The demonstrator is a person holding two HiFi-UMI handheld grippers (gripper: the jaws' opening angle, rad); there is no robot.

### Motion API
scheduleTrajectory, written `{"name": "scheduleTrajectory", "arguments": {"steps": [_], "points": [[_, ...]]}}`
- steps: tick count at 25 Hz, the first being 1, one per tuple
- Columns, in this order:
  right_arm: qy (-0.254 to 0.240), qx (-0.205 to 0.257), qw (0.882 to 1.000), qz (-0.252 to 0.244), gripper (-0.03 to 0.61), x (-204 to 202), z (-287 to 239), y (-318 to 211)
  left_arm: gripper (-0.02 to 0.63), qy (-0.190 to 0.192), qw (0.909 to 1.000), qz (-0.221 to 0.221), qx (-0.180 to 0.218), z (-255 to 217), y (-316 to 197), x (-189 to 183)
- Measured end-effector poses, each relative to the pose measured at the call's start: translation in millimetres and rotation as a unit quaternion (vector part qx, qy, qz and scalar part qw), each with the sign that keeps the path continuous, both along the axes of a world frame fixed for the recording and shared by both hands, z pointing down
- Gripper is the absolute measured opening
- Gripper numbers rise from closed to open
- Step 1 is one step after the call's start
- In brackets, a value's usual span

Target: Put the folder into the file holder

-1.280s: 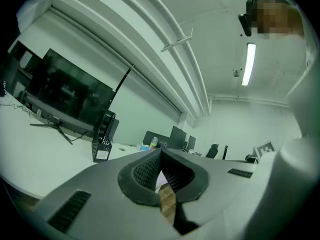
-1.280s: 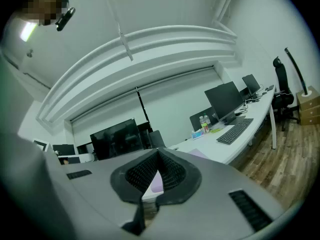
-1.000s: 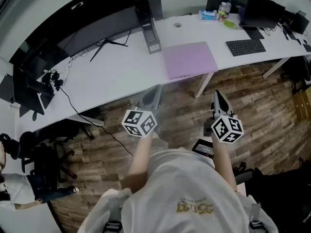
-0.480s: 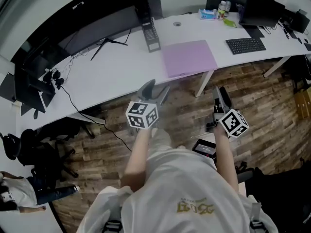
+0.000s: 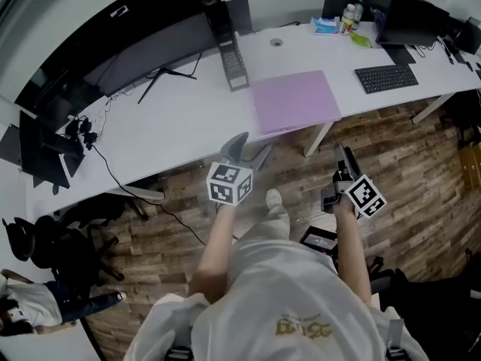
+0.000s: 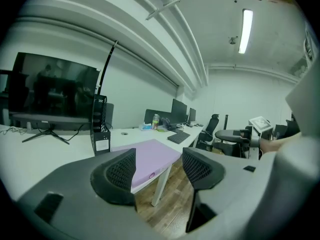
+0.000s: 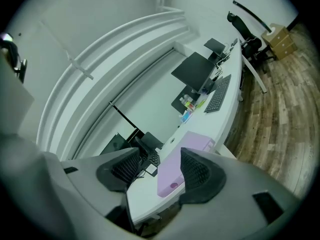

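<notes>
Over the last second both tools have sprung from clenched to released: the left gripper (image 5: 250, 150) and the right gripper (image 5: 343, 160) have just been opening, and each gripper view shows its ribbed pads standing well apart with only air between them, so neither has anything in hand. Both have also come forward and lower toward the long white desk (image 5: 173, 119) than they were 1 second back, though they are short of its edge, over the wood floor. I read that as the reach being set up, with the task itself not begun. The flat lilac rectangular folder (image 5: 294, 100) lies untouched on the desk with 1 edge at the near rim; the gap of the left gripper (image 6: 159, 166) frames it, and the right gripper (image 7: 157, 171) also looks at it (image 7: 170, 179). The black slatted upright file holder (image 5: 233, 55) stands on the desk just beside the folder's far left corner, and from what I can see no paper or folder is in it.
</notes>
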State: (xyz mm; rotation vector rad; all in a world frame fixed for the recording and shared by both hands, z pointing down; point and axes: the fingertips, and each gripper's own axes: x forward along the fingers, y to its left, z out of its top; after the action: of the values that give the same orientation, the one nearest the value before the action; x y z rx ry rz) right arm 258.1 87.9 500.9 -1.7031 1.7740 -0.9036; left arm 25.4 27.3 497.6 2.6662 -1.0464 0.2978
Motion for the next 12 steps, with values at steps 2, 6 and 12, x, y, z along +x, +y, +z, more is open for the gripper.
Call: {"name": "scheduleTrajectory", "arguments": {"steps": [2, 6, 12], "points": [[-0.01, -0.01, 1.0, 0.005, 0.253, 6, 10, -13, 0.295, -0.011, 0.9999, 0.011, -0.007, 11, -14, 9], [-0.02, -0.031, 0.999, 0.016, 0.253, 24, 32, -36, 0.295, -0.035, 0.9985, 0.035, -0.024, 37, -39, 32], [-0.032, -0.065, 0.997, 0.018, 0.252, 40, 66, -73, 0.293, -0.08, 0.9933, 0.07, -0.045, 75, -76, 58]]}}
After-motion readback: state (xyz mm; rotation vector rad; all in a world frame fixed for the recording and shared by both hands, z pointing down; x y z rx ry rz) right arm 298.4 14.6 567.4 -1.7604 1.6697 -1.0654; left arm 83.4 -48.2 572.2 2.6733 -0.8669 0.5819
